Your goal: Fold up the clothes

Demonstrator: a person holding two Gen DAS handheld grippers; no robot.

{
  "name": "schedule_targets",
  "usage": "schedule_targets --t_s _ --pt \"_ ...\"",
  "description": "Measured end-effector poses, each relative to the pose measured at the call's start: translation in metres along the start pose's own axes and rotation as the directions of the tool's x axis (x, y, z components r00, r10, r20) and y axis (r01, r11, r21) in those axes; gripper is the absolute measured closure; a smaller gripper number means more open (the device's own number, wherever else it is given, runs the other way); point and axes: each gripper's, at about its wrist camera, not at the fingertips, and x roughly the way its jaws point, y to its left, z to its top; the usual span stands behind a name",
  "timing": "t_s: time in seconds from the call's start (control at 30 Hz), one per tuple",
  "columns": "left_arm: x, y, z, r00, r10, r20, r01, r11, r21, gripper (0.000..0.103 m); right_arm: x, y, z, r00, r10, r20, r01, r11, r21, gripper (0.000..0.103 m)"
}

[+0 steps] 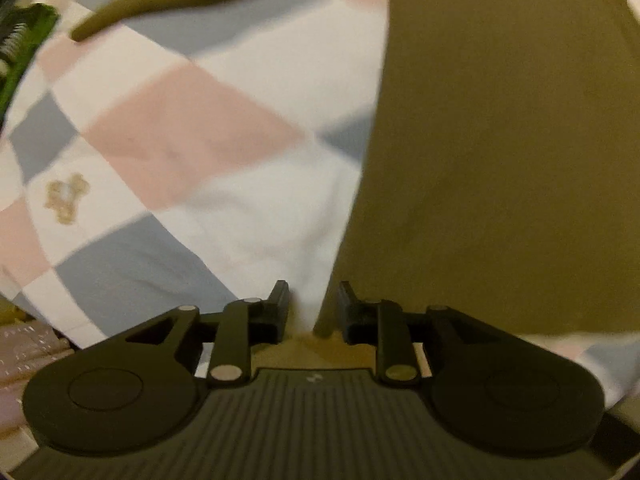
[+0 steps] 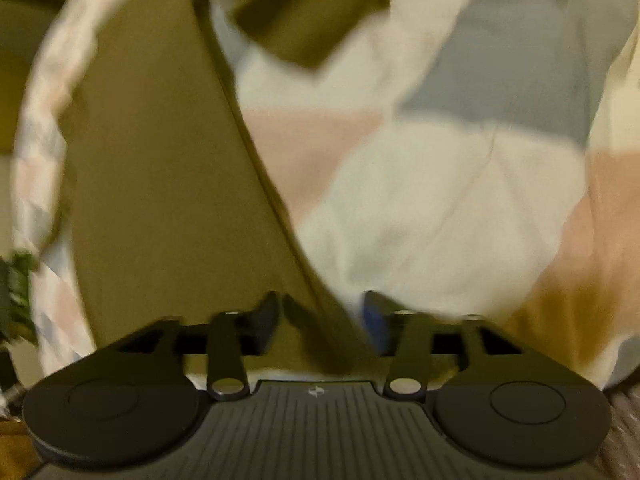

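olive garment [image 1: 500,140], flat on checked bedding [image 1: 192,140]

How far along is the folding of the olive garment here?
Done: the olive garment lies spread flat on the checked bedsheet; no fold shows. In hand: the left gripper and right gripper each sit at an edge of it, jaws apart, fabric between them but not visibly pinched. Left: gripping and all the folds.
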Motion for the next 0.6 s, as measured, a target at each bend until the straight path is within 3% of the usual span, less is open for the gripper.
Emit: schedule_targets --t_s 0.07,0.13,0.2,0.27,0.33,0.37,0.43,0.5,0.6 --pt "-0.022 -0.007 0.016 0.998 -0.053 0.043 0.054 0.998 -0.013 0.082 -0.02 -0.02 0.011 0.992 0.083 0.099 -0.098 0.984 0.151 0.043" --pt "-0.04 -0.024 0.038 0.99 -0.115 0.078 0.115 0.993 0.002 0.08 -0.036 -0.046 0.022 0.964 0.159 0.212 -0.226 0.913 0.339 0.043" --pt "-0.057 -0.041 0.059 0.978 -0.175 0.111 0.174 0.984 0.021 0.077 -0.033 -0.076 0.027 0.914 0.231 0.335 -0.388 0.743 0.546 0.043" --pt "-0.062 -0.068 0.073 0.97 -0.214 0.117 0.208 0.976 0.065 0.073 -0.024 -0.098 0.03 0.857 0.264 0.443 -0.512 0.537 0.671 0.043" --pt "-0.064 -0.095 0.084 0.961 -0.252 0.115 0.24 0.965 0.11 0.071 -0.011 -0.107 0.028 0.811 0.278 0.514 -0.585 0.379 0.718 0.046" --pt "-0.061 -0.107 0.089 0.959 -0.263 0.105 0.249 0.96 0.127 0.071 -0.004 -0.109 0.03 0.799 0.281 0.531 -0.6 0.335 0.726 0.048" --pt "-0.054 -0.126 0.099 0.959 -0.273 0.082 0.258 0.954 0.153 0.071 0.01 -0.106 0.042 0.812 0.289 0.507 -0.583 0.367 0.725 0.065" --pt "-0.047 -0.142 0.108 0.96 -0.273 0.058 0.259 0.95 0.173 0.071 0.023 -0.102 0.052 0.827 0.293 0.48 -0.562 0.407 0.72 0.068" --pt "-0.042 -0.147 0.118 0.96 -0.277 0.031 0.269 0.95 0.159 0.07 0.038 -0.09 0.069 0.864 0.253 0.435 -0.5 0.521 0.691 0.068"
